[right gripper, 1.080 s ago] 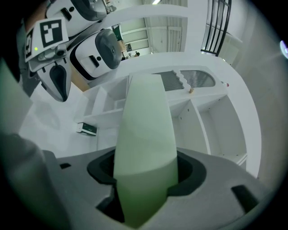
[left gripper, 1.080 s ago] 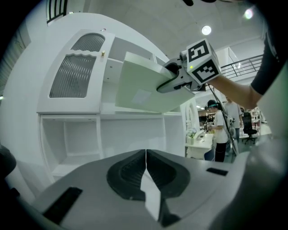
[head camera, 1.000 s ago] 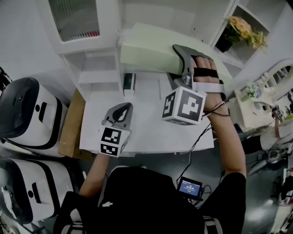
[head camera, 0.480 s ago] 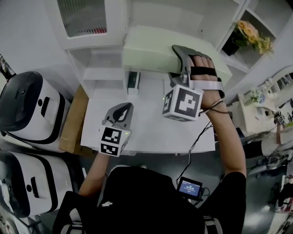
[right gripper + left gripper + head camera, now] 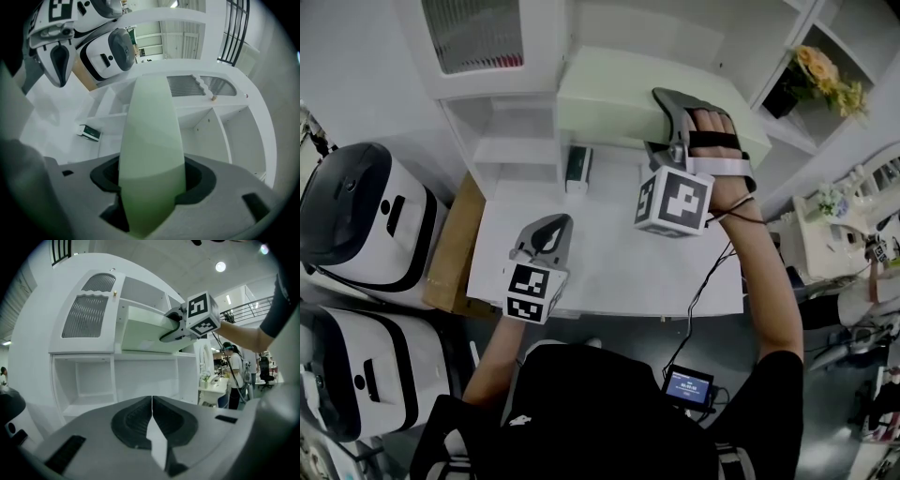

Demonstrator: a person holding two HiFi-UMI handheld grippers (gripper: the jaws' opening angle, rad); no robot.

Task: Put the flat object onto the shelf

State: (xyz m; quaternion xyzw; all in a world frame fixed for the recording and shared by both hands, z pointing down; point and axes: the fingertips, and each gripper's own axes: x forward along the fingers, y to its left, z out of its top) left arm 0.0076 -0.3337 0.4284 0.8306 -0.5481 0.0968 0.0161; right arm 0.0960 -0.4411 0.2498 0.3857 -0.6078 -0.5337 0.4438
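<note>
A big white shelf [image 5: 497, 141] stands behind the white tabletop [image 5: 609, 267]. The flat green object [image 5: 614, 103] is up in the air. It lies level at the front of the shelf, high over the tabletop. The right tool [image 5: 670, 117] is clamped on one end of it. The left tool [image 5: 548, 230] is squeezed together with nothing in it, over the tabletop. A little dark box [image 5: 577, 167] sits by the shelf.

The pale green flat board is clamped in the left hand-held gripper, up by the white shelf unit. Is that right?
Not quite. The pale green flat board is clamped in the right hand-held gripper, up by the white shelf unit. The right gripper view shows the board between its jaws. The left hand-held gripper is shut with nothing in it.
</note>
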